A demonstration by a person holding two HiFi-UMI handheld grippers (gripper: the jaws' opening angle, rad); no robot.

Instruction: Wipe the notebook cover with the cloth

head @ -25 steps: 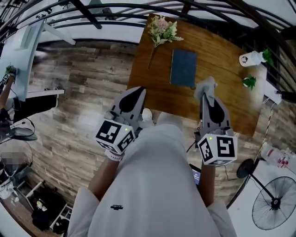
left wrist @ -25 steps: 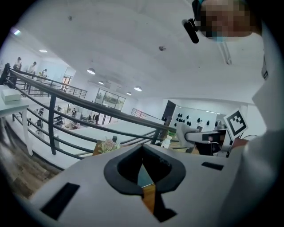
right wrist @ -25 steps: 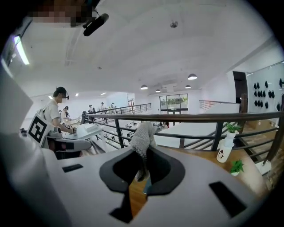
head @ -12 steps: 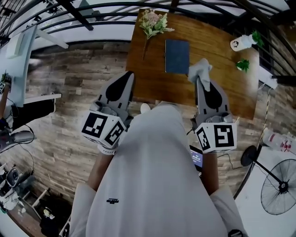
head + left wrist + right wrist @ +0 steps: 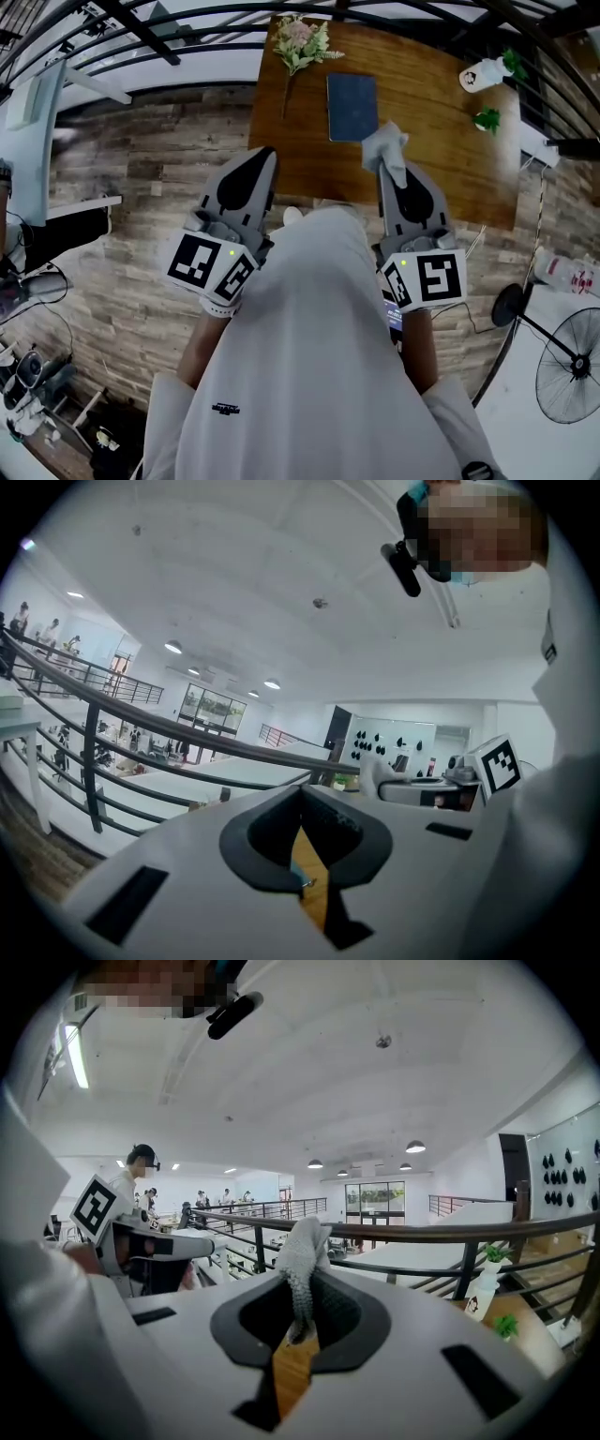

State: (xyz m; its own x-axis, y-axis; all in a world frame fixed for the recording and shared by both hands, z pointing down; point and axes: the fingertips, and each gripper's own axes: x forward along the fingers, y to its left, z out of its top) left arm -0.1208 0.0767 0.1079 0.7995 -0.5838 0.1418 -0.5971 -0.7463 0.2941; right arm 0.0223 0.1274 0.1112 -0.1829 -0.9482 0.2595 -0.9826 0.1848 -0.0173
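Faces a wooden table (image 5: 450,169) from its near edge. Holds both arms bent at the sides, forearms forward. Points the left gripper (image 5: 262,154) at the near left corner, jaws closed together on nothing. Reaches the right gripper (image 5: 389,167) over the near edge, jaws clamped on a pale cloth (image 5: 384,142) that bunches up above the tips. Just ahead and left of the cloth: dark blue notebook (image 5: 352,107), flat on the table, left of the middle, near flowers (image 5: 302,42) at the far left corner.
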